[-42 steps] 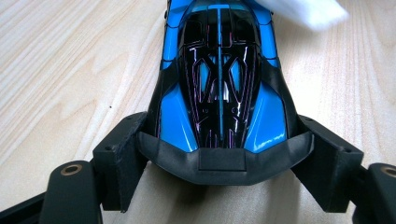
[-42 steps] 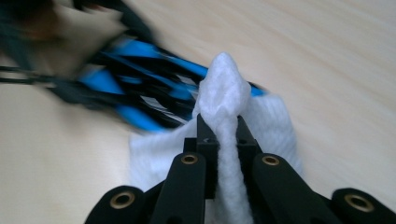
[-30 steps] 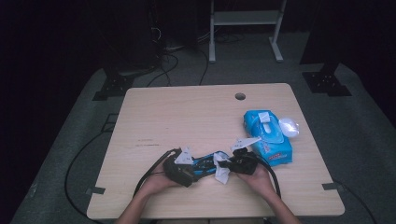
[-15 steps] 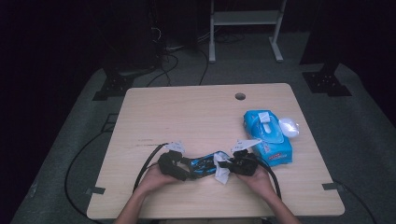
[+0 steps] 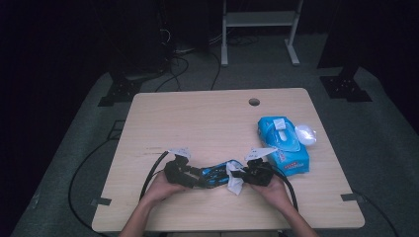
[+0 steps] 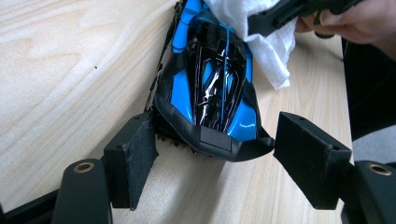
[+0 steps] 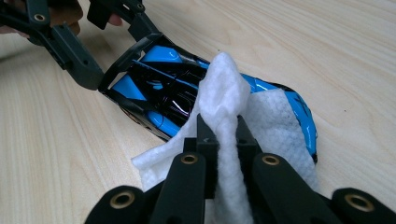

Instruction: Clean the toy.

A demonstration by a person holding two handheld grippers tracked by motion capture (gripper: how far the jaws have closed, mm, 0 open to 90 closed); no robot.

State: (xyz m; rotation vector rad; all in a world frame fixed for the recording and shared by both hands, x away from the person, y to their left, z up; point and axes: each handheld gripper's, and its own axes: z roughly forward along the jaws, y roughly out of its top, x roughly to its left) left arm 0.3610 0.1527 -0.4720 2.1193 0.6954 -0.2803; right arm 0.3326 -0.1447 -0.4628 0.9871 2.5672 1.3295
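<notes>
A blue and black toy car (image 5: 213, 174) lies on the wooden table (image 5: 207, 123) near its front edge, between my two grippers. In the left gripper view the car's (image 6: 210, 88) rear end sits between the pads of my left gripper (image 6: 217, 135). The jaws have just been closing, and a small gap remains at the right pad (image 6: 308, 158). My right gripper (image 7: 222, 135) is shut on a white wipe (image 7: 224, 93), which drapes over the car's (image 7: 163, 93) other end. The left gripper (image 7: 112, 46) appears at the far end of the car in the right gripper view.
A blue pack of wipes (image 5: 284, 143) lies at the table's right side, with a white lump (image 5: 305, 133) beside it. A cable hole (image 5: 254, 101) sits near the far edge. Black cables trail from both grippers. A white stand (image 5: 257, 19) is on the floor behind the table.
My left gripper has shifted a little to the left along the table, to the car's end. The right gripper and the wipe have stayed where they were.
</notes>
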